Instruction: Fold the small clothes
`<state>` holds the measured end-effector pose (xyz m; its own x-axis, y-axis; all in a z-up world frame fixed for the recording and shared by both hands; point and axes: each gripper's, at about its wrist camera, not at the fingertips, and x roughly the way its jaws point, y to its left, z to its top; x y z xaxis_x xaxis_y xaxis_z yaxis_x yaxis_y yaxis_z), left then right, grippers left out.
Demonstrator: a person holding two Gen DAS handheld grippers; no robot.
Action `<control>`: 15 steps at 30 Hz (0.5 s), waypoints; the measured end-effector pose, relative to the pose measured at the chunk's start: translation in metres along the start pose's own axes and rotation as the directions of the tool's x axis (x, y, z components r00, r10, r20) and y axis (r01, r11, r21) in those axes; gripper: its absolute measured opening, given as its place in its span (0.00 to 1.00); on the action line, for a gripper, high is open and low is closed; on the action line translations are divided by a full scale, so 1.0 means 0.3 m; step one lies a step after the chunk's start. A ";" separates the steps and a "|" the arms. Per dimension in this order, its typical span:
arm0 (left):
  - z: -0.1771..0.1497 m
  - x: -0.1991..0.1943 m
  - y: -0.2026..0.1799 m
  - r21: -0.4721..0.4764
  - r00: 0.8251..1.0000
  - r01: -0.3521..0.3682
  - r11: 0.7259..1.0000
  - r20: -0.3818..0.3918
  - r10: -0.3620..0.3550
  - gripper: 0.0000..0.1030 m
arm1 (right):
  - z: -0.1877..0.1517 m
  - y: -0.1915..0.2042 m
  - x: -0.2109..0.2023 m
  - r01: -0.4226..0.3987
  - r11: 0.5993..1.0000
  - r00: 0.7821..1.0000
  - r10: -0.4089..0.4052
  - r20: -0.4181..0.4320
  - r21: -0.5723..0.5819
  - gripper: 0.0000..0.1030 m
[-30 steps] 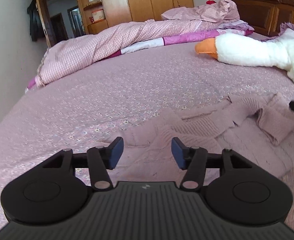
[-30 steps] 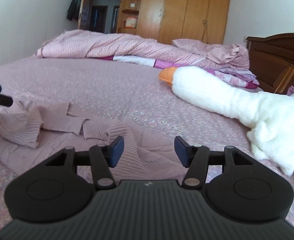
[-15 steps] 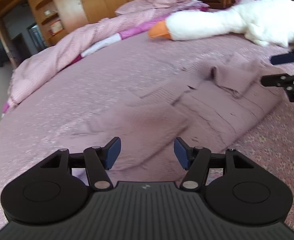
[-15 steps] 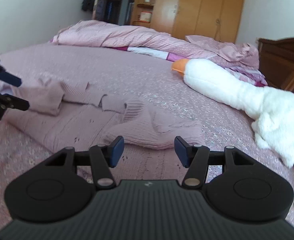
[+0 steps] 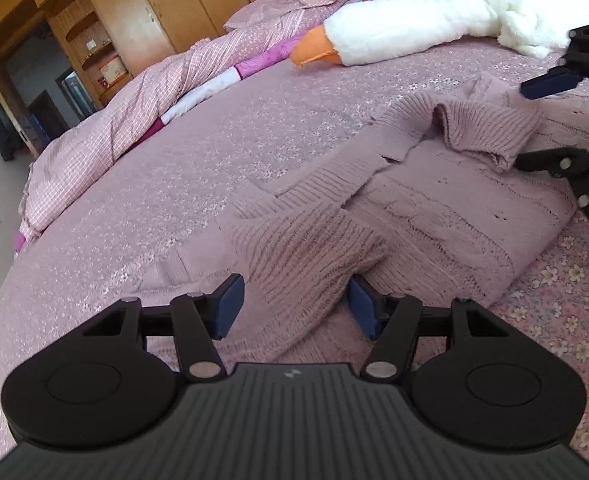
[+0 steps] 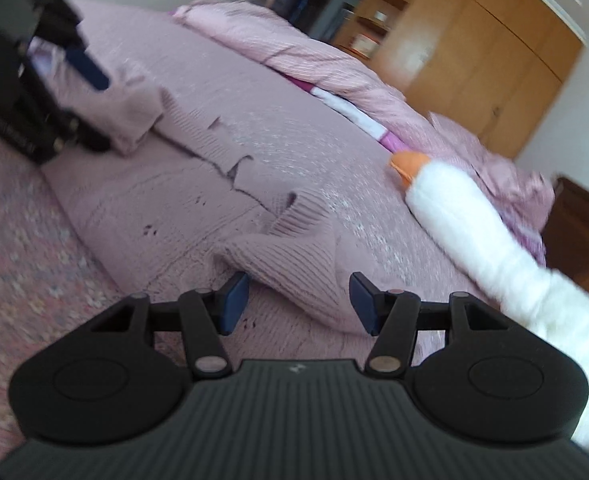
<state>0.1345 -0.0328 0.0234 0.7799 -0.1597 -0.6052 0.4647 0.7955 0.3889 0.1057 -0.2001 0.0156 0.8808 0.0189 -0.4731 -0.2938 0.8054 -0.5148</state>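
Note:
A small mauve knitted cardigan (image 5: 446,200) lies flat on the pink bedspread, both sleeves folded in over its body. My left gripper (image 5: 292,306) is open, its blue pads on either side of the ribbed left sleeve (image 5: 306,264). My right gripper (image 6: 298,302) is open as well, straddling the ribbed right sleeve (image 6: 290,256). In the left wrist view the right gripper (image 5: 550,120) shows at the far right over that other sleeve (image 5: 490,128). In the right wrist view, which is blurred, the left gripper (image 6: 86,104) shows at the upper left.
A long white plush goose (image 5: 426,24) with an orange beak lies across the bed beyond the cardigan. A rumpled pink checked quilt (image 5: 134,100) is heaped along the far edge. Wooden wardrobes (image 6: 478,64) and a doorway stand behind. Bare bedspread (image 5: 174,184) stretches left of the cardigan.
Both grippers have come down and closer to the cardigan, each now astride a folded sleeve. Both stayed open. The right wrist view has tilted and blurred.

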 end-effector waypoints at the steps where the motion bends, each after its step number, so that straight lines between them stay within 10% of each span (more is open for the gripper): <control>1: 0.000 -0.001 0.006 -0.006 1.000 0.009 1.000 0.006 -0.009 0.33 | 0.002 -0.001 0.009 -0.007 1.000 1.000 0.007 0.002 -0.009 0.55; 4: 0.008 -0.007 0.043 -0.068 1.000 0.015 0.998 0.018 -0.014 0.13 | 0.021 -0.027 0.021 -0.030 0.999 1.000 0.031 -0.002 0.031 0.11; 15: 0.051 0.060 0.333 -0.311 0.985 -0.159 0.937 0.020 0.173 0.12 | 0.086 -0.263 0.064 0.055 0.938 0.996 -0.077 0.049 0.343 0.12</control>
<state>0.2014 0.0349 0.0620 0.8567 -0.0310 -0.5148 0.1816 0.9524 0.2448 0.1554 -0.2481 0.0654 0.9177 -0.0141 -0.3970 -0.0991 0.9596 -0.2633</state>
